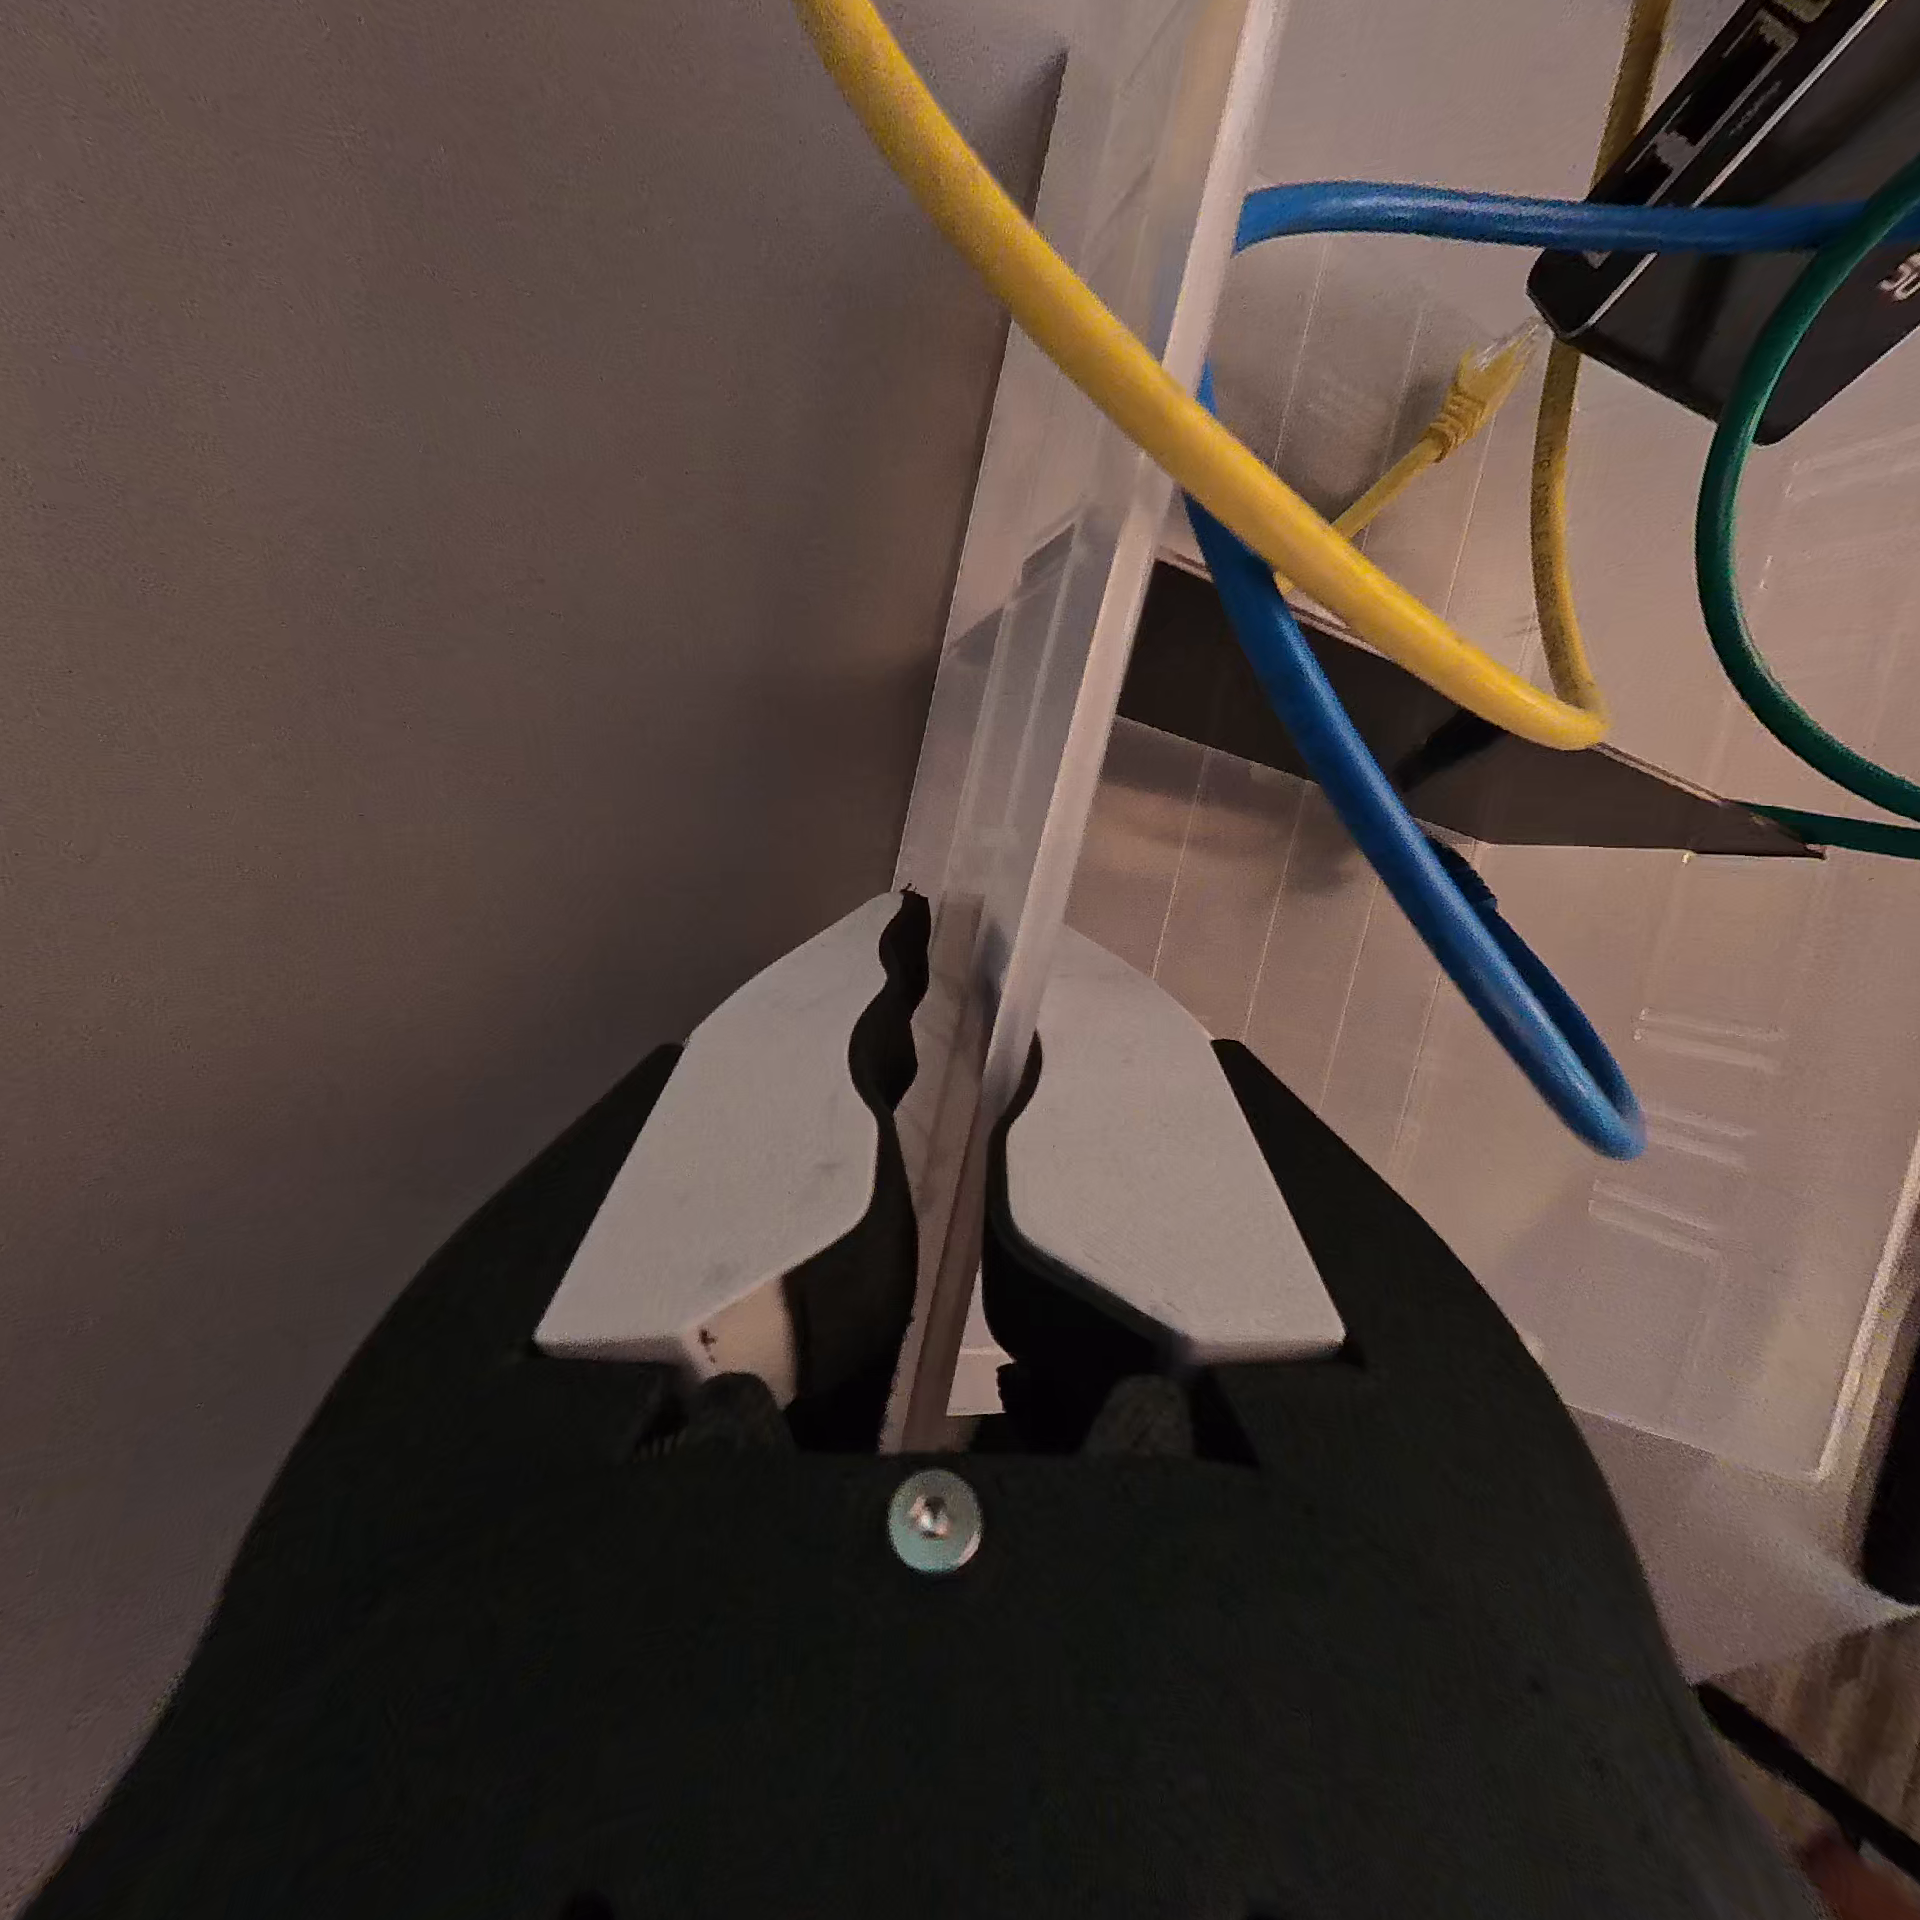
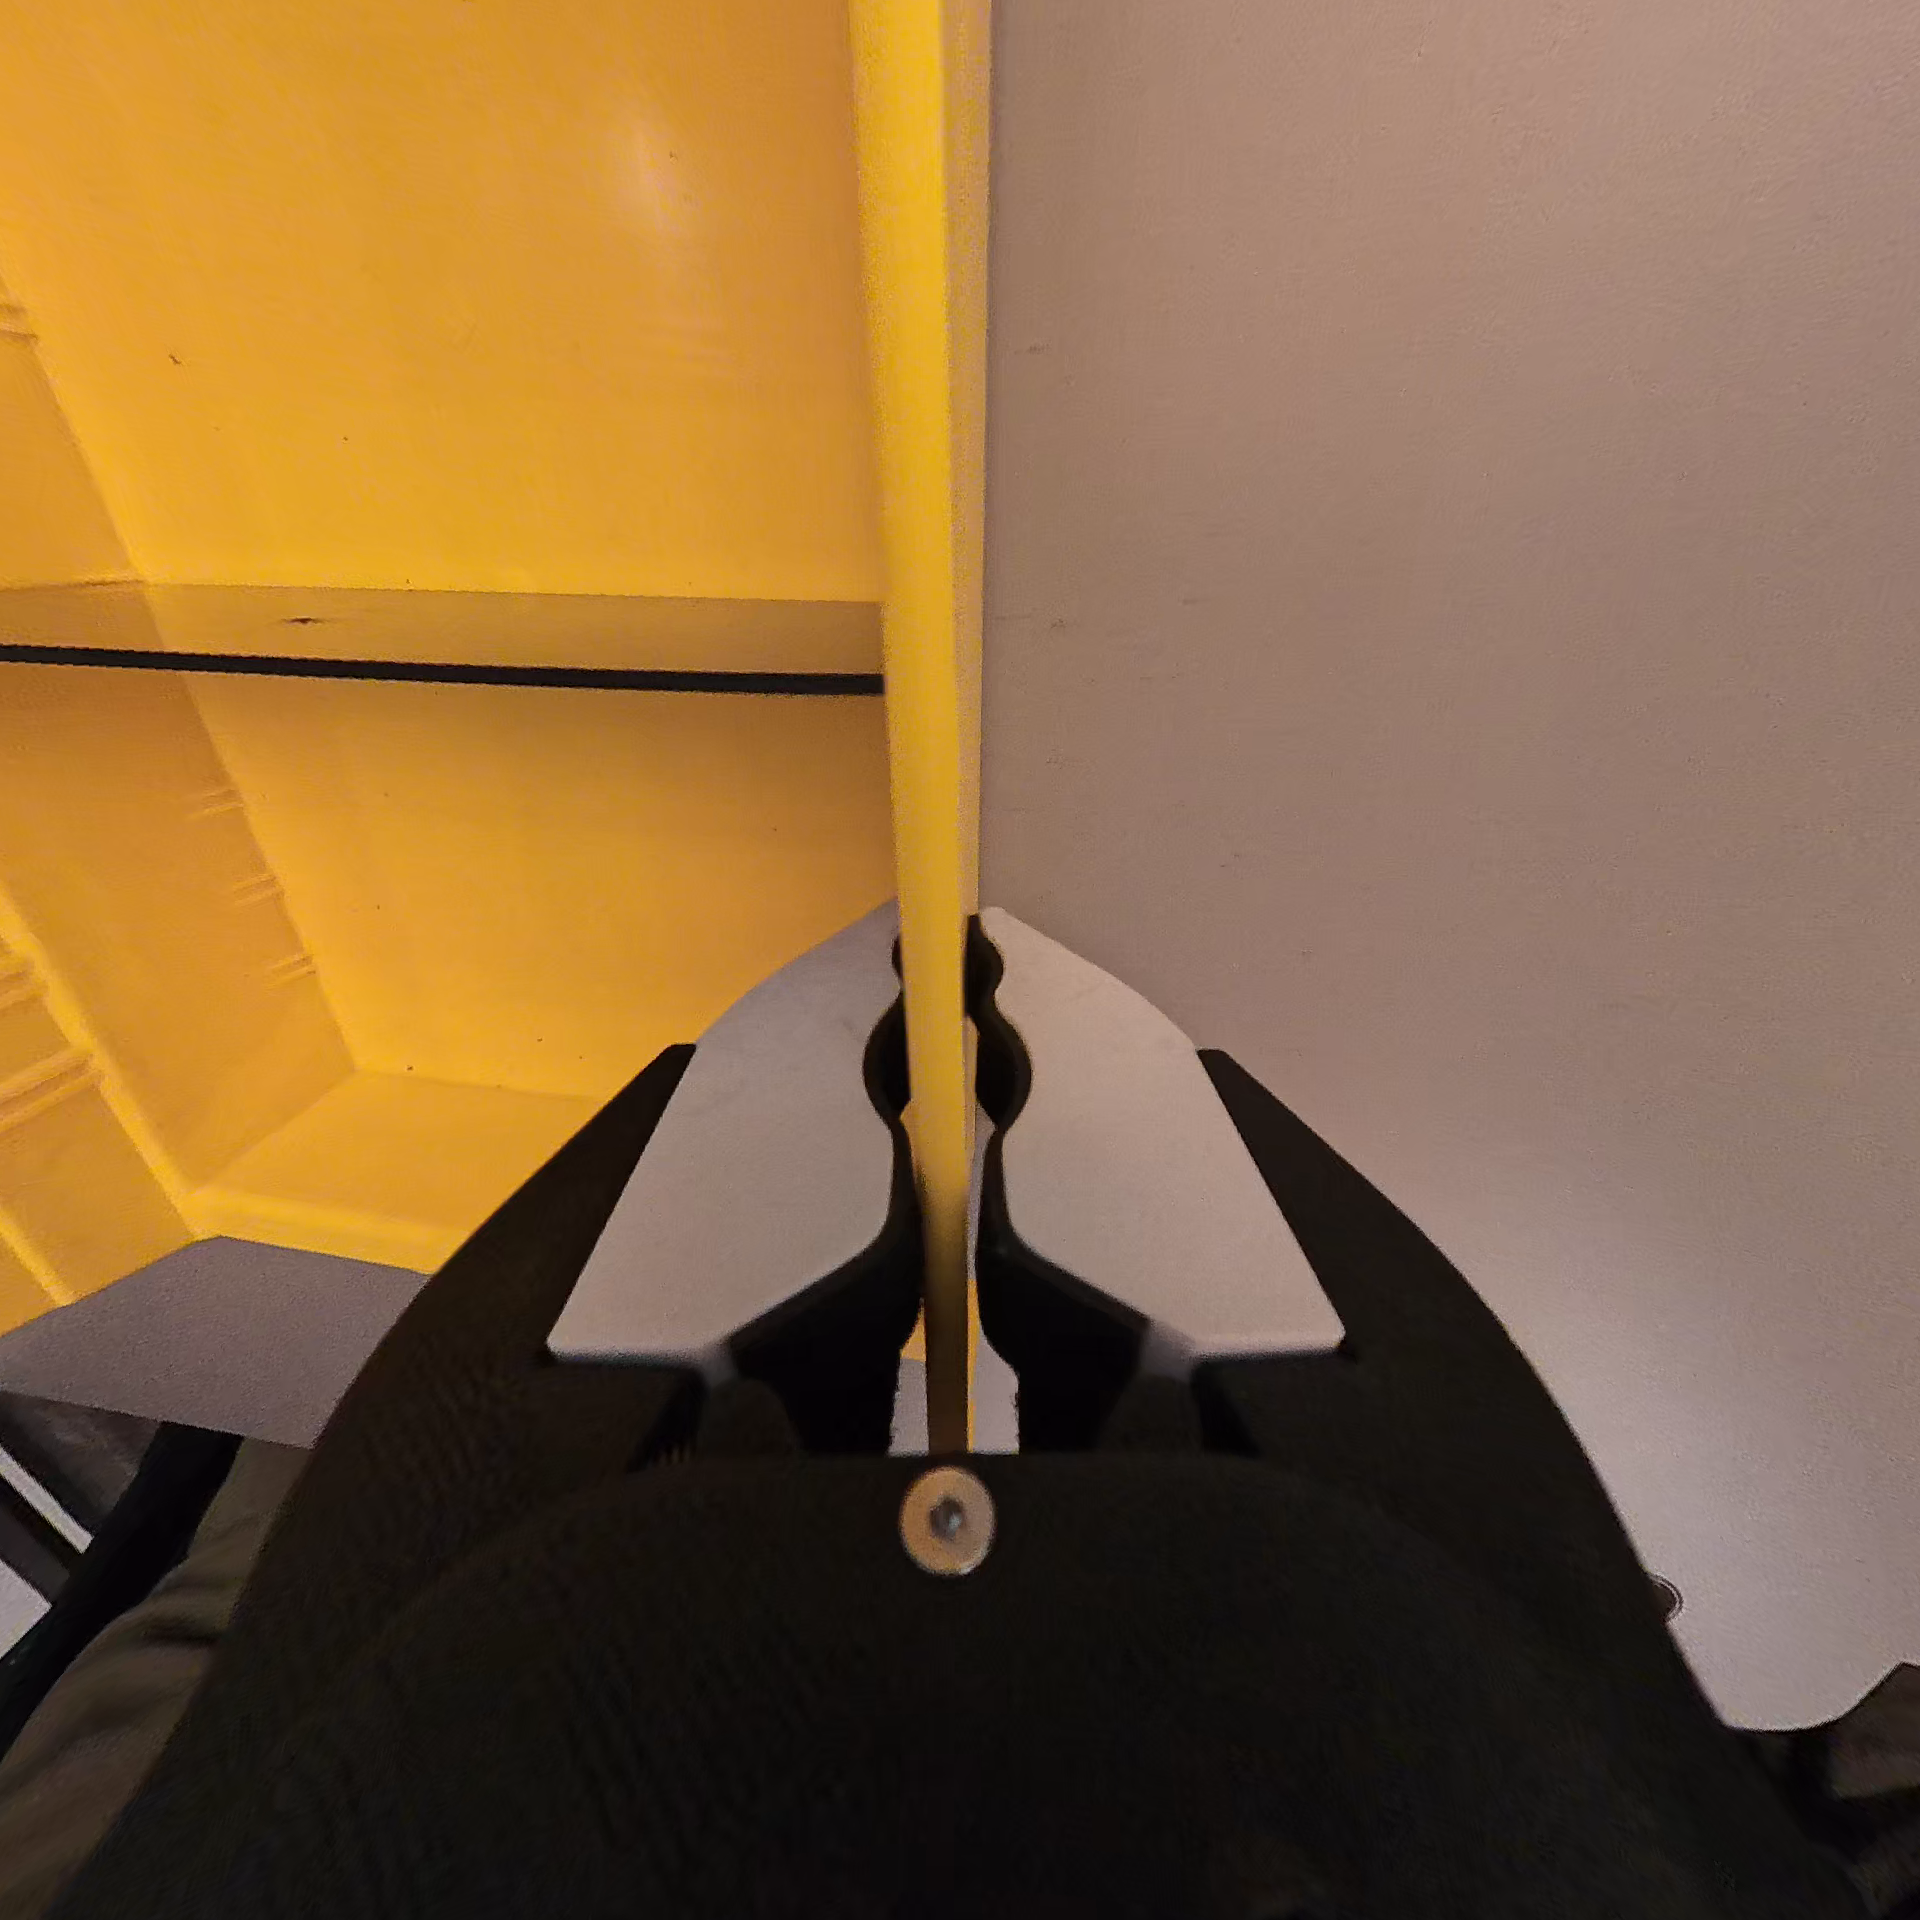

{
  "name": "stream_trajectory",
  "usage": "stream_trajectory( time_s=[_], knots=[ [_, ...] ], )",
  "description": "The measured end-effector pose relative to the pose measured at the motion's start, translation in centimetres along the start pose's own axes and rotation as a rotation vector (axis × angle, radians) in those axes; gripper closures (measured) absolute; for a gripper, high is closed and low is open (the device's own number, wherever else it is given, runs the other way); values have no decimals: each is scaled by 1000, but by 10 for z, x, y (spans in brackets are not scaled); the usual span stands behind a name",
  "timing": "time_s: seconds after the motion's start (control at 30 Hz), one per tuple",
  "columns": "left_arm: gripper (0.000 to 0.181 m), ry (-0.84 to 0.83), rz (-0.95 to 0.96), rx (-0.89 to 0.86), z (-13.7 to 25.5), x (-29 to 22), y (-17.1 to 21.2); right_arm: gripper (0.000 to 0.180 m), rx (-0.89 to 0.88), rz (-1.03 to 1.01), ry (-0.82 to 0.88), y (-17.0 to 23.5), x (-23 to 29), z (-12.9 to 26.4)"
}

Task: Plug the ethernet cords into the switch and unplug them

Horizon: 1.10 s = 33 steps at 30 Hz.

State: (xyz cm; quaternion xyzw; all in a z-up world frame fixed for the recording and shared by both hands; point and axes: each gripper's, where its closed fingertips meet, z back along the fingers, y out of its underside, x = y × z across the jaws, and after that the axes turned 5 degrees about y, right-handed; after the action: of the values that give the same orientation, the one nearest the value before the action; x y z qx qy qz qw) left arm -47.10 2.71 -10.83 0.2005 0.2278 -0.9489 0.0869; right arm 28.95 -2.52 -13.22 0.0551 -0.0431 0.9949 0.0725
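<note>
Left claw (image 1: 961, 997): black body with a silver screw at its base, two white fingers (image 1: 769, 1122) closed on the edge of a clear plastic bin wall (image 1: 1081, 665), which runs up and away from the tips. Grey wall surface to the claw's left.

Ahead and to the right of the left claw, inside the clear bin: a black switch (image 1: 1725, 239) at the far upper right, tilted, its port row partly visible. It carries small pale markings, too blurred to make out. A blue cord (image 1: 1340, 727) comes off the switch's side, then loops down to the right of the fingertips. A yellow cord (image 1: 1091, 343) arcs across above the tips; its clear-tipped plug (image 1: 1481, 379) lies loose just beside the switch, not inserted. A green cord (image 1: 1730, 582) curves at the far right. A dark shelf edge (image 1: 1558, 790) crosses behind them.

Right claw (image 2: 935, 997): same build, fingers (image 2: 1122, 1122) clamped on the edge of a yellow bin wall (image 2: 925, 520). Yellow bin interior (image 2: 468, 312) left of the tips, plain wall right. No cords or switch in this view.
</note>
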Motion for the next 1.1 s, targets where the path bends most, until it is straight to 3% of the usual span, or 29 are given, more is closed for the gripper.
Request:
stream_trajectory(
  time_s=[0.37, 0.77, 0.97, 1.03, 1.1],
  knots=[
    [171, -14, 23, -9, 9, 16, 1, 174, 7, -2, 10, 2, -3, 0],
    [158, 142, 31, -34, 14, 8, -6, 173, 9, 106, 8, -7, -9, 2],
    [145, 166, -47, -109, 54, 2, -31, 166, -96, 142, -23, -21, -10, 48],
    [143, 194, -111, -100, 72, -14, -34, 155, -123, 194, -42, -22, -3, 67],
    [145, 223, -193, -99, 88, -36, -35, 162, -156, 318, -48, -20, 8, 84]
  ],
)
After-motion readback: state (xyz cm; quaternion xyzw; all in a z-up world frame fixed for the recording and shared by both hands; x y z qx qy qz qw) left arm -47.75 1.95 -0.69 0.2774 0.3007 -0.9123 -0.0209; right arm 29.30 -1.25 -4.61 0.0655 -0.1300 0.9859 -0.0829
